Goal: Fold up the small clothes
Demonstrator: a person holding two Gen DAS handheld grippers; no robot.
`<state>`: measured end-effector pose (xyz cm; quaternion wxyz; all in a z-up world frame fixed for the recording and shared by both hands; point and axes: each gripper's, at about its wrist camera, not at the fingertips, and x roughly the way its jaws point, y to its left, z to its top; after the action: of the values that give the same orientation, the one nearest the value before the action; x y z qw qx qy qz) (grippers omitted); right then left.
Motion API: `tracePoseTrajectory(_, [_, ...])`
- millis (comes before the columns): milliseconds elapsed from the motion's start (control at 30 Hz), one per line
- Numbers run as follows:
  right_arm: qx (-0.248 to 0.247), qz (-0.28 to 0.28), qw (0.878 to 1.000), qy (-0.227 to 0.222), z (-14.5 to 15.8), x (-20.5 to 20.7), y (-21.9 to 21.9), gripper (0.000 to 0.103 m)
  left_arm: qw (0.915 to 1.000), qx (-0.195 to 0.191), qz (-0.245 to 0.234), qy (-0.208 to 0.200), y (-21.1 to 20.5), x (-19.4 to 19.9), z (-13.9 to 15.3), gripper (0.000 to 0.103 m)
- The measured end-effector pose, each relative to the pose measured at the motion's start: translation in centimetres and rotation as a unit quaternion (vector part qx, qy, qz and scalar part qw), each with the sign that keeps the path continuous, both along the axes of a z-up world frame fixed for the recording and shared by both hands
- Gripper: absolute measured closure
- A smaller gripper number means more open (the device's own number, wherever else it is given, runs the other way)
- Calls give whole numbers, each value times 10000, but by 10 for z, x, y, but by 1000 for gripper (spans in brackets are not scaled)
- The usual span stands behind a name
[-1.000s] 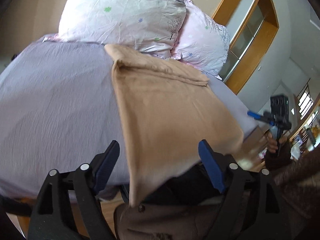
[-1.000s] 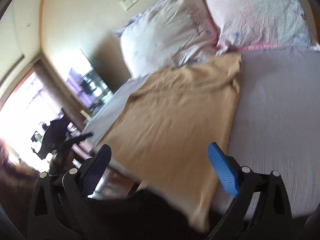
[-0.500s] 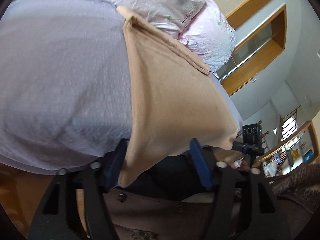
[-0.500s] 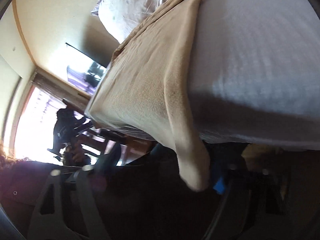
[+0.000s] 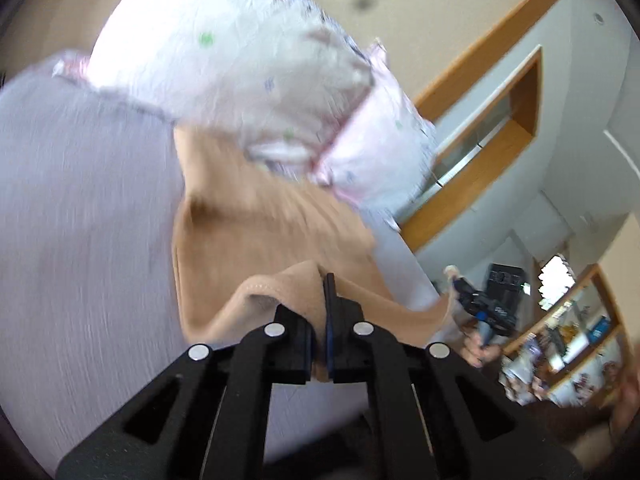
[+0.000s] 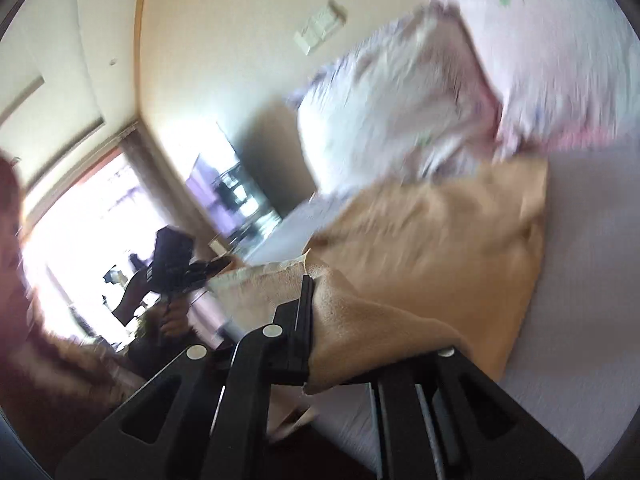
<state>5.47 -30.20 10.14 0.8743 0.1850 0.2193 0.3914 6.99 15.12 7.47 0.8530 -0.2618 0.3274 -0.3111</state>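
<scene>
A tan garment [image 5: 256, 232] lies on the lilac bed sheet [image 5: 80, 240], its far end by the pillows. My left gripper [image 5: 322, 308] is shut on the garment's near left corner and holds it lifted above the bed. My right gripper [image 6: 310, 304] is shut on the garment's [image 6: 432, 248] near right corner, and the cloth drapes over its right finger. The garment's near edge hangs between the two grippers. Each gripper shows small in the other's view, the right one in the left wrist view [image 5: 488, 312] and the left one in the right wrist view [image 6: 176, 268]. Both views are blurred.
Two floral pillows [image 5: 248, 64] lie at the head of the bed, also seen in the right wrist view [image 6: 440, 92]. A wood-framed window [image 5: 488, 128] is to the right. A TV [image 6: 236, 196] and a bright window [image 6: 80, 220] are to the left.
Both grippers were open below the bed's edge; they have closed on the garment's near corners and lifted them up over the bed, toward the pillows.
</scene>
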Motion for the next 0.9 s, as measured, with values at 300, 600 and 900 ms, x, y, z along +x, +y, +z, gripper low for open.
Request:
tracePoseTrajectory(300, [51,-1915,9655,1762,-60,226,-8,95,9843,4,1101,1379,-16,211,-42,99])
tracePoseTrajectory(600, [853,-2227,9440,2282,-78,241,-40,29,9597,-1244,1375,2111,20,237,-82,67])
tracePoseTrajectory(900, [-835,-1900,9464,2475,-104,201,13,26,9661,-465,1321,2168,27,170,-69,36])
